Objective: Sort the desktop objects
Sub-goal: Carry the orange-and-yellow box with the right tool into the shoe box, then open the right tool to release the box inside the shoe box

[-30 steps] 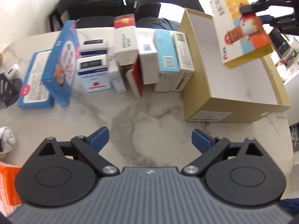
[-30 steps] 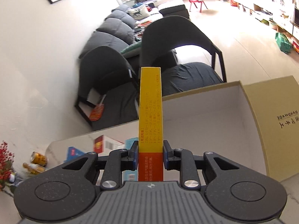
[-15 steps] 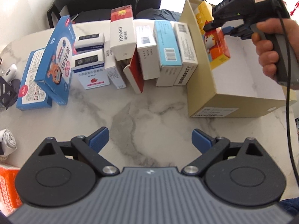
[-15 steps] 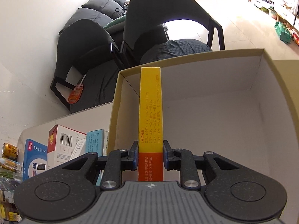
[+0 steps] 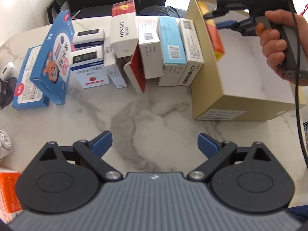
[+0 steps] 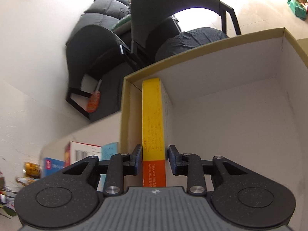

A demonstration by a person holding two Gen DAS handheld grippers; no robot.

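right tongs (image 6: pixel 153 158) spread beside yellow box (image 6: pixel 153 119), inside cardboard box (image 6: pixel 231 115) | left tongs (image 5: pixel 155 141) spread, above table (image 5: pixel 154 115)

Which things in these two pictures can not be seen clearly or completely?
- Yellow-orange box: left wrist view, tan carton wall and right gripper hide most of it.
- Orange packet: left wrist view, cut off by the edge.
- Items at far left: right wrist view, blurred.
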